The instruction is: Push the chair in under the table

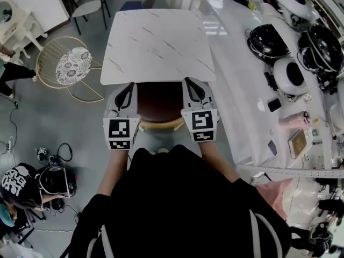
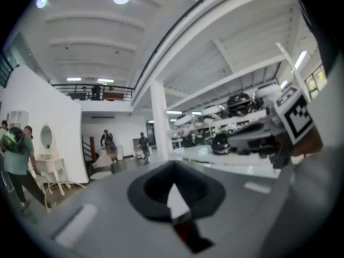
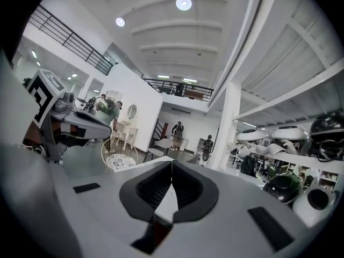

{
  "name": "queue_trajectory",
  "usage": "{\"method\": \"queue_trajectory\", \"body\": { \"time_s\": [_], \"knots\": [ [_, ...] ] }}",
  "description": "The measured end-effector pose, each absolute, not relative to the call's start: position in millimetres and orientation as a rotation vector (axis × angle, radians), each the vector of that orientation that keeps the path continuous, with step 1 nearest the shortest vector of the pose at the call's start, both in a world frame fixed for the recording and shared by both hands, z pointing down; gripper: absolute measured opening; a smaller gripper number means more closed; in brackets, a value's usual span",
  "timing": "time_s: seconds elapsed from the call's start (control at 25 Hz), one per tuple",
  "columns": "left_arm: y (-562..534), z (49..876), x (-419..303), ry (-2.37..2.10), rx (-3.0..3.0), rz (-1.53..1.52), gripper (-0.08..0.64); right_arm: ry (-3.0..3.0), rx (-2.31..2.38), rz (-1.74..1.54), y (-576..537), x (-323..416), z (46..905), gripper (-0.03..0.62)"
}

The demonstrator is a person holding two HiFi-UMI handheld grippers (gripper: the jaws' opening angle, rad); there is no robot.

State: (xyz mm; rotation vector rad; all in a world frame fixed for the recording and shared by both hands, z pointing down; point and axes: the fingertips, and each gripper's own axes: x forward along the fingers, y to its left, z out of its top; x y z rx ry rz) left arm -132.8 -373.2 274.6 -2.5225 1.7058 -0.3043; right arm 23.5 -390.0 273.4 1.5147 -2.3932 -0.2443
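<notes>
Grey concrete floor runs all round, with cables and another person crouched off to one side. Nearest me, the person in black stands close behind the chair (image 1: 159, 102), one tool out on each side of it. The left claw (image 1: 128, 90) is closed tip to tip with nothing in it, and the right claw (image 1: 192, 86) is the same. Both lie alongside the dark brown seat, just ahead of the curved wooden back rail (image 1: 161, 126). I can't tell whether either one actually touches the chair.

The seat's front is already tucked beneath the near edge of the white marble-look desk (image 1: 156, 42); the back rail and the rear of the seat are out.

I'd judge the chair stiff and moderately heavy, likely to scrape or twist on bare concrete if shoved from one side. The rail looks smooth and rounded, so closed tips could skid off it. Pressing evenly on both ends of the rail seems safest.

Beyond the desk stands a wire chair (image 1: 70, 66), and a long white counter (image 1: 236, 74) carries helmets.
</notes>
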Motion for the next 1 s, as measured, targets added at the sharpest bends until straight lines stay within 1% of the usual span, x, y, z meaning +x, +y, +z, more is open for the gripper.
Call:
{"method": "queue_trajectory", "body": {
  "time_s": [0.24, 1.0],
  "knots": [
    [-368, 246, -132, 1.763, -2.502, -0.164, 0.008, -2.497, 1.594, -0.151, -388, 32, 250, 0.021],
    [-380, 240, -111, 1.727, -2.504, -0.184, 0.008, -2.537, 1.605, -0.126, -394, 42, 243, 0.021]
  ]
}}
